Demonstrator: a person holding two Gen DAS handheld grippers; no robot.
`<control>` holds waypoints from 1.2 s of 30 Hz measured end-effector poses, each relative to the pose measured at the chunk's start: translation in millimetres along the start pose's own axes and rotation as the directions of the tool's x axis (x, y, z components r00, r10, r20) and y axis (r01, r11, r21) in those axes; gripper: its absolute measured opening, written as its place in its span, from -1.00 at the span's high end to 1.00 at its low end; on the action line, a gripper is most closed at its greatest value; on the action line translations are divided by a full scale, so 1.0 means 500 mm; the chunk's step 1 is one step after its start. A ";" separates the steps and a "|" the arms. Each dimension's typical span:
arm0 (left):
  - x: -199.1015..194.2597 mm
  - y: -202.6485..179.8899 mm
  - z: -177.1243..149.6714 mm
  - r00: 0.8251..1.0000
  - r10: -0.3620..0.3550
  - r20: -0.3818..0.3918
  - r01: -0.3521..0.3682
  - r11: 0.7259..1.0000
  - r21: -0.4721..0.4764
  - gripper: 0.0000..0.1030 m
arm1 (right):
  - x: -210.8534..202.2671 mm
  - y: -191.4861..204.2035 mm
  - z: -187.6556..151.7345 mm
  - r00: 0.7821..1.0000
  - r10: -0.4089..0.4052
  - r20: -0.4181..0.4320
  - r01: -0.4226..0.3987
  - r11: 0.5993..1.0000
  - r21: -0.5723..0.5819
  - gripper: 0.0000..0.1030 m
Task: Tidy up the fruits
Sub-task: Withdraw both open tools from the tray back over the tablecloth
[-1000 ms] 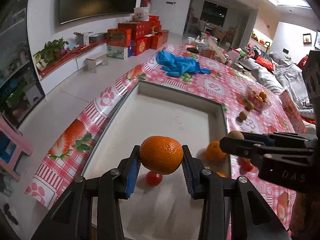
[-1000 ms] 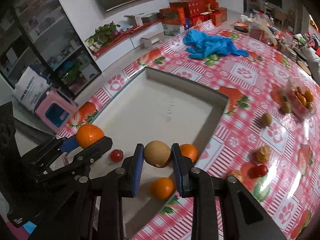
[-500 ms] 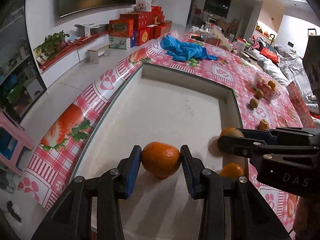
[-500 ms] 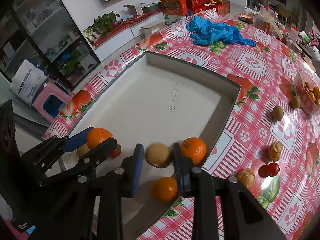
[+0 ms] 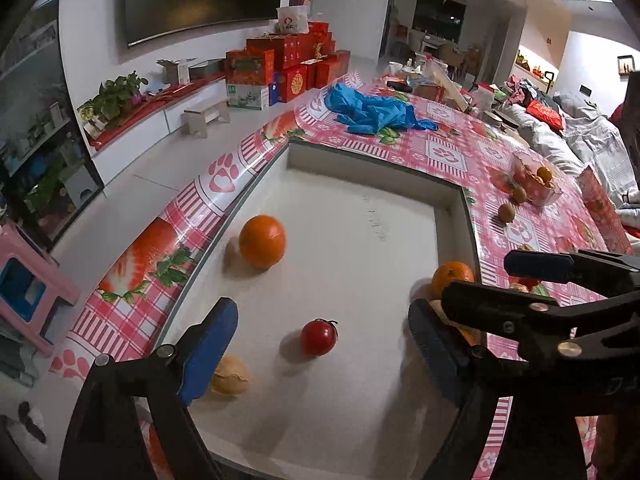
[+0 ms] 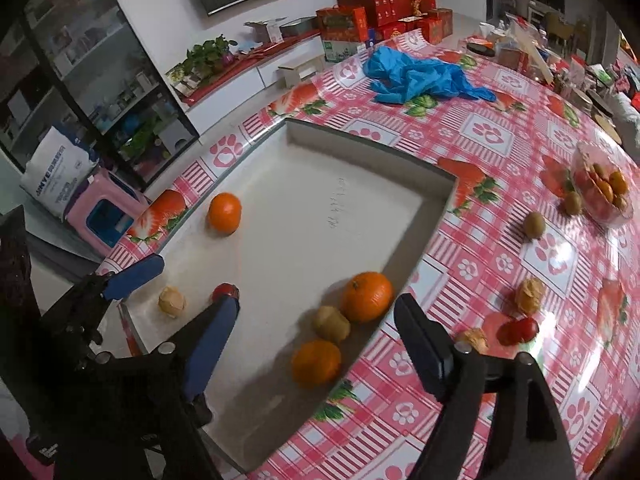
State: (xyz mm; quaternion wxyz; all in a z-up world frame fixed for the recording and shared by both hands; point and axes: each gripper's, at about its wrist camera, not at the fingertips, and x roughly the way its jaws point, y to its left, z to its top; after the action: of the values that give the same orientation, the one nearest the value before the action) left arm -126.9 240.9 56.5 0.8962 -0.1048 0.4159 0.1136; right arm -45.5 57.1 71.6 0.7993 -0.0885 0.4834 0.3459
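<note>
Red-and-white checked oilcloth (image 6: 500, 264), printed with paw marks and strawberries, covers the table, and a shallow white tray (image 6: 304, 216) is sunk into it. Going left to right in the right wrist view: a dark glass cabinet (image 6: 92, 80) and a pink stool (image 6: 106, 216) stand on the floor, a low bench along the wall carries a plant (image 6: 208, 54) and red gift boxes (image 6: 376, 4), and blue gloves (image 6: 420, 76) lie crumpled on the cloth. Inside the tray, 1 orange (image 6: 225, 212) sits by the left wall, a walnut (image 6: 172, 301) and a cherry tomato (image 5: 319, 337) lie nearer, and a kiwi (image 6: 331, 323) rests between 2 more oranges (image 6: 367, 296) by the right wall. The left gripper (image 5: 320, 360) hangs wide open over the tomato, gripping nothing; the right gripper (image 6: 316, 344) is likewise spread wide and empty above the kiwi. On the cloth to the right lie 2 kiwis (image 6: 535, 225), walnuts (image 6: 530, 295), a red tomato (image 6: 519, 330) and a clear bowl (image 6: 604, 190) of fruit. In the left wrist view, the right gripper's fingers (image 5: 496, 300) hide most of the kiwi and the nearest orange; the bowl's contents are too small to sort.
</note>
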 end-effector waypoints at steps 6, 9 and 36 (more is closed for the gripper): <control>-0.013 -0.040 -0.002 1.000 -0.011 0.004 0.011 0.999 0.036 -0.71 | -0.028 -0.059 -0.027 0.999 -0.014 0.029 0.012 0.997 0.079 -1.00; -0.020 -0.065 -0.006 1.000 -0.014 0.008 0.014 0.998 0.054 -0.71 | -0.044 -0.095 -0.044 0.999 -0.030 0.038 0.026 0.992 0.121 -1.00; -0.006 -0.284 -0.052 0.993 -0.079 -0.082 0.097 0.968 0.232 -0.71 | -0.041 -0.337 -0.179 0.953 -0.292 -0.081 0.304 0.917 0.257 -1.00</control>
State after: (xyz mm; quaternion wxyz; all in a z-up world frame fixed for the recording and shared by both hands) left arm -106.3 98.0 55.9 0.8908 -0.0203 0.4535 0.0197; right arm -7.3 -120.7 10.1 0.8371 -0.0596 0.5226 0.1500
